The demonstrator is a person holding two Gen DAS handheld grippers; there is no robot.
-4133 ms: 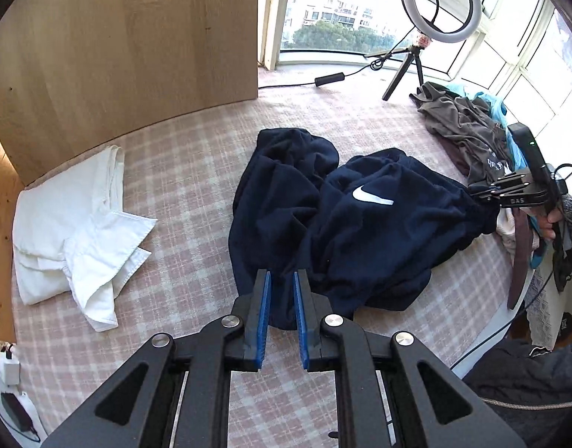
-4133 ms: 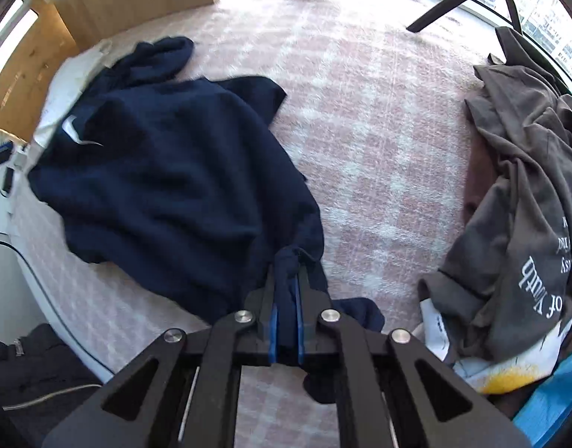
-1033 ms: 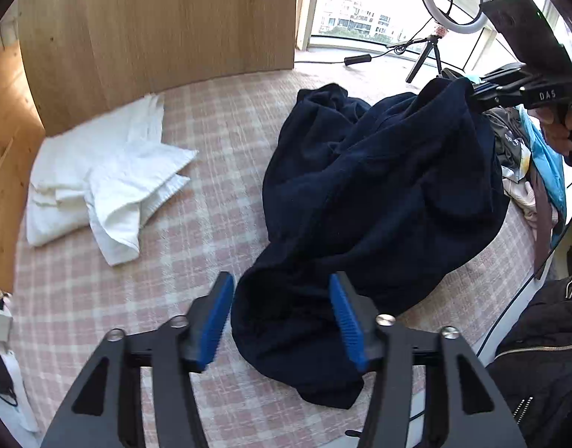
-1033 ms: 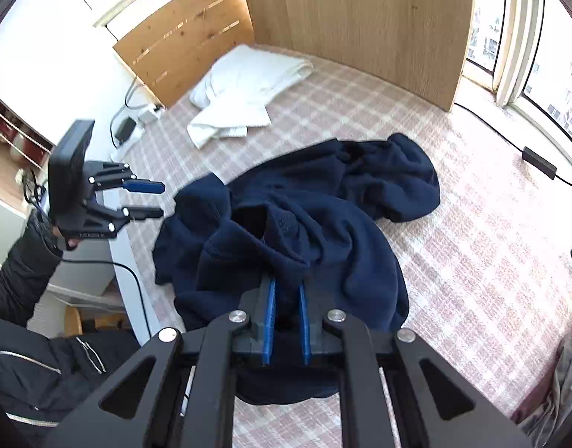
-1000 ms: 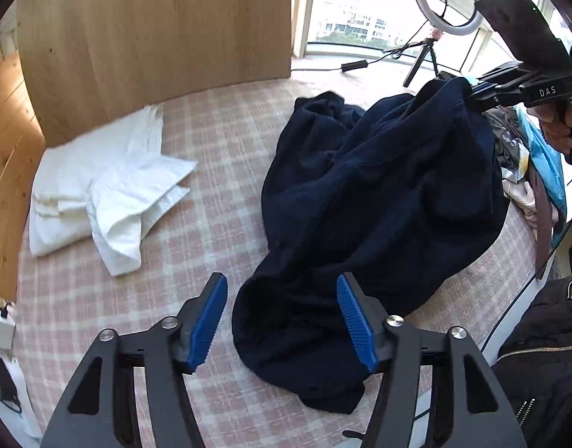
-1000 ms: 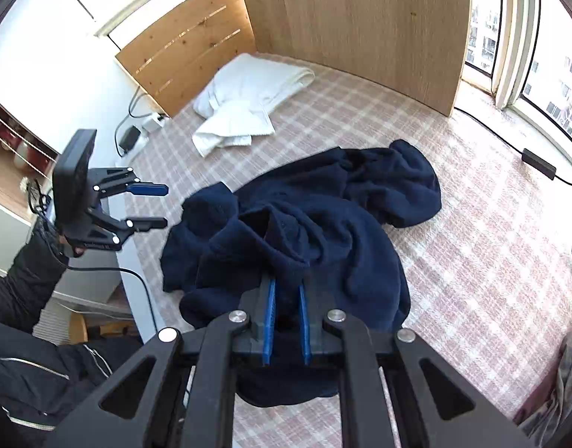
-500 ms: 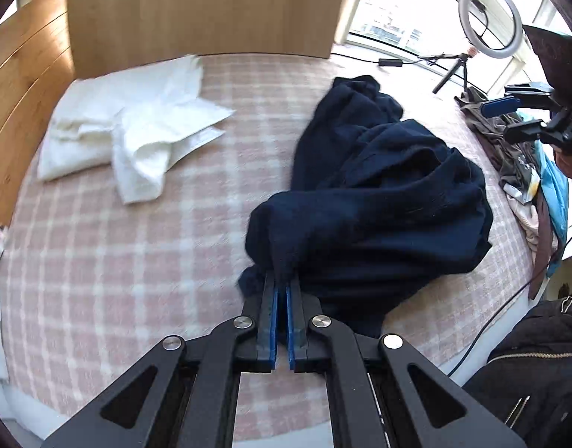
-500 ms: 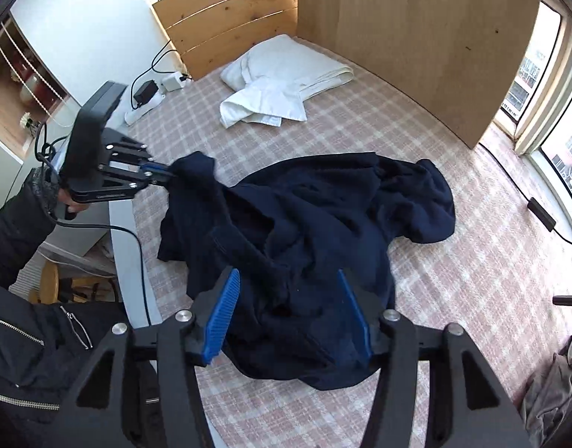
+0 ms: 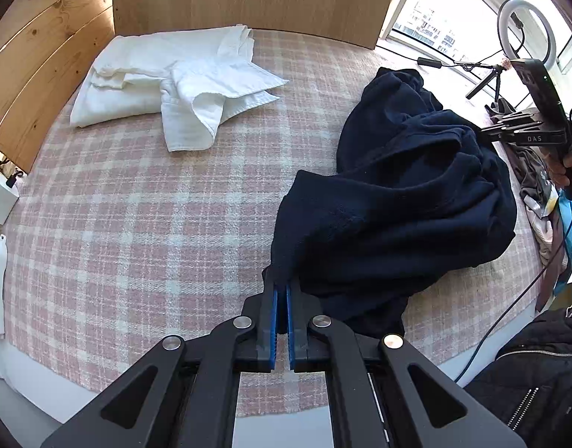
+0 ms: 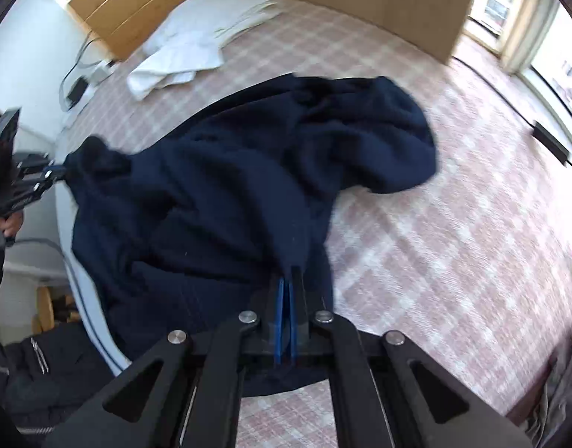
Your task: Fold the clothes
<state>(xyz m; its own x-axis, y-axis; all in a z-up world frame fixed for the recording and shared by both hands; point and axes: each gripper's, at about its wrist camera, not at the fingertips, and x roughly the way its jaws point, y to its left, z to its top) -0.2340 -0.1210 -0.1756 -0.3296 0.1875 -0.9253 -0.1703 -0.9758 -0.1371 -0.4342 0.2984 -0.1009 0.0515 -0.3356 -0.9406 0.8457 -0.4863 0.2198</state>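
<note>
You've got both tongs clamped on the navy sweatshirt [image 9: 398, 201]: left tongs [image 9: 282, 287] on its near-left edge, right tongs [image 10: 290, 272], just closed, on far-right. Garment's bunched btwn them on the bed [image 9: 136, 231]; spread apart.

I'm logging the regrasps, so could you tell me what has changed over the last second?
The left gripper, open a second ago, has closed on the navy sweatshirt's near edge. The right gripper let go, dropped lower, and its jaws have just closed on the sweatshirt again. The white garment stayed put.
</note>
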